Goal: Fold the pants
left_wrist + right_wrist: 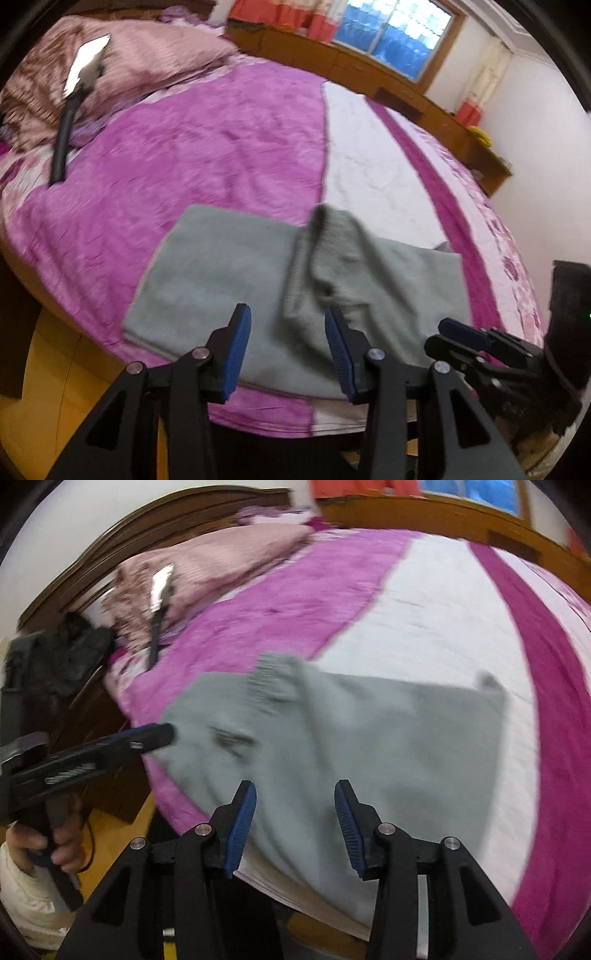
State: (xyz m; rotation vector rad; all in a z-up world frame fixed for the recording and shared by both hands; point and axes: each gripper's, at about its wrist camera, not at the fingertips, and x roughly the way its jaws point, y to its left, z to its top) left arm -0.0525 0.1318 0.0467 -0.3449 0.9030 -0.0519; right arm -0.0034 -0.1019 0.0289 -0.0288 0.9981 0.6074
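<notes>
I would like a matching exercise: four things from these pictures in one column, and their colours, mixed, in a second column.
Things:
1. pants
2. bedspread
3. finger pads of the right gripper
4. pillow

Colours:
A. blue
B. brownish pink
C. grey
D. magenta

Pairs: 1-C, 2-D, 3-A, 4-B

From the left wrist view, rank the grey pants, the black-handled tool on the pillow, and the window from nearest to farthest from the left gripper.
1. Grey pants, directly under the left gripper at the bed's near edge.
2. Black-handled tool, far left on the pillow.
3. Window, on the far wall, upper right.
</notes>
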